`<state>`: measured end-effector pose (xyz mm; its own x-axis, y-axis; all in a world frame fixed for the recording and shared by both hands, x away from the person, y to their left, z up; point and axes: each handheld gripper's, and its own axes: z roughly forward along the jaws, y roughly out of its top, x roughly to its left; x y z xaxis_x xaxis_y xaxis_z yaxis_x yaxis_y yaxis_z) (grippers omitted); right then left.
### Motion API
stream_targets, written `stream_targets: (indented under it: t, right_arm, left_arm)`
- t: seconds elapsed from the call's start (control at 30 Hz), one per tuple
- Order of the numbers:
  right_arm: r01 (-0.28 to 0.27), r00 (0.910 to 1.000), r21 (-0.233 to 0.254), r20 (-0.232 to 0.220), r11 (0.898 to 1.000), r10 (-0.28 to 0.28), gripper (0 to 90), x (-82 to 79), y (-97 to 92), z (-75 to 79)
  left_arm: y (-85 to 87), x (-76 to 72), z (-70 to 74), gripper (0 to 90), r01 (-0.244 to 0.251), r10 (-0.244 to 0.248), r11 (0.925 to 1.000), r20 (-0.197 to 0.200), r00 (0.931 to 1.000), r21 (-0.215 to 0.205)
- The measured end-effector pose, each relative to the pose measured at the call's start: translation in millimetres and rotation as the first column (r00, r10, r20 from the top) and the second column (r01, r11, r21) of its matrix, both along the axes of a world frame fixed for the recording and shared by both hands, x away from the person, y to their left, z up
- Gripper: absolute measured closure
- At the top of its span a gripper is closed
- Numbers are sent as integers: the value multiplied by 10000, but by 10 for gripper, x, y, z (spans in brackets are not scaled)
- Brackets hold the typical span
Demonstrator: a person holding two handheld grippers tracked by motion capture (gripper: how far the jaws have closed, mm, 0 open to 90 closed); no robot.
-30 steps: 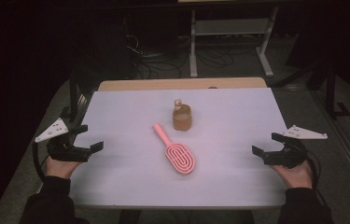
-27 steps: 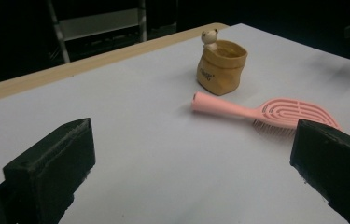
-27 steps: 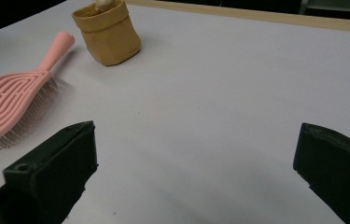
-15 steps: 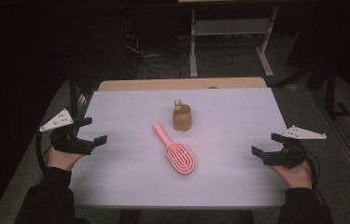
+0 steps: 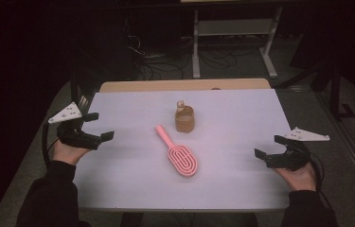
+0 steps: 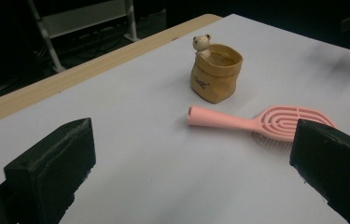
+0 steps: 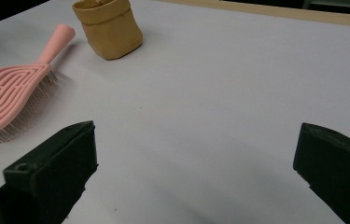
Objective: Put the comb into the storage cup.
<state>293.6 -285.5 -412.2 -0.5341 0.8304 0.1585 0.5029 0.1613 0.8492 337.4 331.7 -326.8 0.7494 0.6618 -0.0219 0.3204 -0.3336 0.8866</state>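
Left fingers: my left gripper point(image 5: 91, 126) has its fingers point(image 6: 51, 161) spread wide, holding nothing, low over the tabletop point(image 5: 241, 123) at its left edge and aimed at the middle.
Right fingers: my right gripper point(image 5: 270, 150) is spread too, empty, parked near the right edge.
Why so: both of mine sit well apart from the things, open and facing in; I judge that's a ready stance for a reach.
Hairbrush: the pink hairbrush point(image 5: 178, 152) lies flat mid-table, bristles down, handle pointing toward the pouch, head nearer me. Handle free, so that's the easy place to pinch.
Pouch: the tan pouch-shaped cup point(image 5: 184, 119) stands upright just beyond the handle tip, not touching it, mouth open, a little bear figure point(image 6: 201, 43) on its rim.
Writing: a small dark print on the pouch front, too small to read.
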Motion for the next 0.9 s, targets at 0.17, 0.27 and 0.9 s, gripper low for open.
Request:
stream_targets:
  t: [0.17, 0.27, 0.9]
  right_arm:
    - [-11, 10000, 9, 8, 10000, 11, 0, -1, -2, 1]
    - [-25, 10000, -15, 0, 10000, 25, 0, 1, -4, -3]
    - [-52, 9999, -61, -92, 10000, 51, 0, 5, 3, -27]
  left_arm:
    - [-70, 57, 66, 1, 167, -169, 9995, 68, 9998, 250]
    - [-92, 93, 99, 1, 171, -174, 9996, 152, 9997, 232]
    - [-291, 333, 132, 1, 645, -638, 9969, -171, 9978, 446]
